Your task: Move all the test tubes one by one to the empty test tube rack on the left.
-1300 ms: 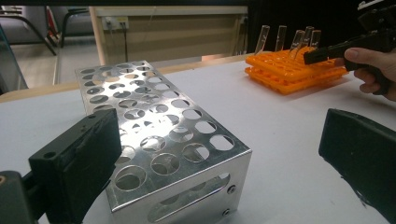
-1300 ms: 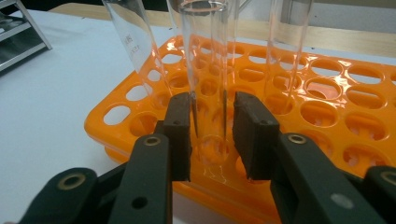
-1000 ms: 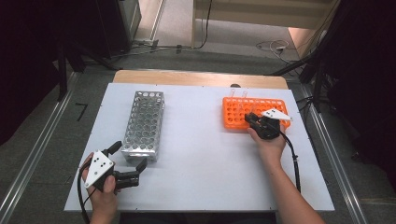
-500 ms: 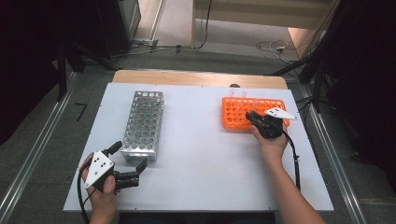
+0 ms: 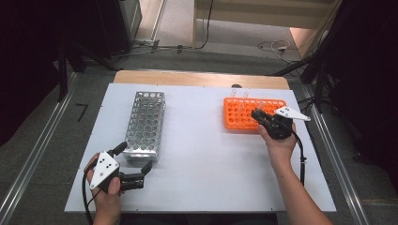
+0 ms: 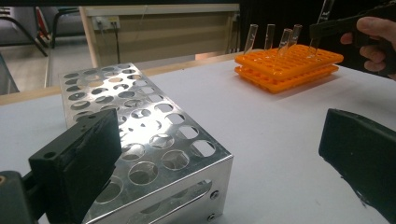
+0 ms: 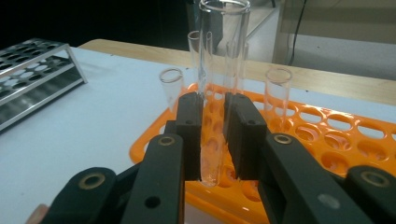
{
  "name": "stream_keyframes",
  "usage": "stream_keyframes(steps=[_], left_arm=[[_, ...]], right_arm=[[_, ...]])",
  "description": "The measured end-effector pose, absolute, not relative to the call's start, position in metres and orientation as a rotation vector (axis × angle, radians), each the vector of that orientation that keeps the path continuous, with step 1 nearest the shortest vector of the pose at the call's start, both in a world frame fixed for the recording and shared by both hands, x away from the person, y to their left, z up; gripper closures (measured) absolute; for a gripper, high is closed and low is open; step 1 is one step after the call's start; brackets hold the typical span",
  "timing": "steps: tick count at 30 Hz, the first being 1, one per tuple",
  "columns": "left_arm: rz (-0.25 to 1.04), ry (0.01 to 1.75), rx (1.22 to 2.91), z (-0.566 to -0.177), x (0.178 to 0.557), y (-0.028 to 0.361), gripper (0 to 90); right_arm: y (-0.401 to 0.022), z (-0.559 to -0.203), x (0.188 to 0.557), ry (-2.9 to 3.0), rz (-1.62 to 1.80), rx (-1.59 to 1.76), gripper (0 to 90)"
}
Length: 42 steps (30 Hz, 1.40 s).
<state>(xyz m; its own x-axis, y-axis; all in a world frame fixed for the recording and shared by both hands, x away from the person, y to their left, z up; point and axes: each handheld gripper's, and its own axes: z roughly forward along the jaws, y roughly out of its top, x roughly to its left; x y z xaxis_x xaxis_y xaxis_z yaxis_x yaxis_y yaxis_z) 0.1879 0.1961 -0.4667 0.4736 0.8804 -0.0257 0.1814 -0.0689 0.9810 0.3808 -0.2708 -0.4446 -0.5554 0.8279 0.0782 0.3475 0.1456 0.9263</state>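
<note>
Clear glass test tube (image 7: 211, 93), upright, round-bottomed, open-topped.

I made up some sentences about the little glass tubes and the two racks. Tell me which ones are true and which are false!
1. The right gripper is shut on a glass tube. True.
2. The held tube lies flat on the table. False: it stands upright between the pads, its round bottom above the orange rack.
3. The metal rack is full of tubes. False: its holes look empty.
4. The left gripper is open and holds nothing. True.
5. More glass tubes stand in the orange rack. True.
6. The two racks touch each other. False: bare white table lies between them.
</note>
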Motion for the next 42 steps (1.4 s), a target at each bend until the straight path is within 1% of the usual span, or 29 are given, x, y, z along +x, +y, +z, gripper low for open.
stream_keyframes(steps=[5, 14, 19, 26, 29, 35, 37, 41, 42], left_arm=[[0.759, 0.946, 1.572, -0.463, 0.188, 0.191, 0.0], [0.743, 0.871, 1.592, -0.446, 0.192, 0.176, 0.0], [0.682, 0.794, 1.632, -0.437, 0.199, 0.157, 0.0], [0.607, 0.736, 1.646, -0.428, 0.21, 0.139, 1.2], [0.565, 0.74, 1.638, -0.427, 0.217, 0.132, 3.5], [0.531, 0.738, 1.633, -0.423, 0.225, 0.117, 7.5], [0.501, 0.745, 1.631, -0.423, 0.227, 0.113, 8.6], [0.487, 0.754, 1.646, -0.423, 0.226, 0.105, 12.7], [0.496, 0.769, 1.65, -0.424, 0.226, 0.103, 15.4]], right_arm=[[-0.268, -0.437, 0.368, 1.997, 1.407, 1.09, 74.0], [-0.253, -0.433, 0.338, 2.069, 1.442, 1.016, 74.1], [-0.237, -0.434, 0.323, 2.131, 1.449, 0.969, 74.1], [-0.216, -0.437, 0.305, 2.2, 1.466, 0.883, 74.1], [-0.209, -0.439, 0.299, 2.228, 1.465, 0.848, 74.1], [-0.196, -0.444, 0.291, 2.271, 1.464, 0.801, 74.1], [-0.193, -0.444, 0.29, 2.279, 1.462, 0.793, 74.1], [-0.181, -0.448, 0.284, 2.313, 1.462, 0.747, 74.0], [-0.179, -0.448, 0.282, 2.321, 1.461, 0.734, 74.0]])
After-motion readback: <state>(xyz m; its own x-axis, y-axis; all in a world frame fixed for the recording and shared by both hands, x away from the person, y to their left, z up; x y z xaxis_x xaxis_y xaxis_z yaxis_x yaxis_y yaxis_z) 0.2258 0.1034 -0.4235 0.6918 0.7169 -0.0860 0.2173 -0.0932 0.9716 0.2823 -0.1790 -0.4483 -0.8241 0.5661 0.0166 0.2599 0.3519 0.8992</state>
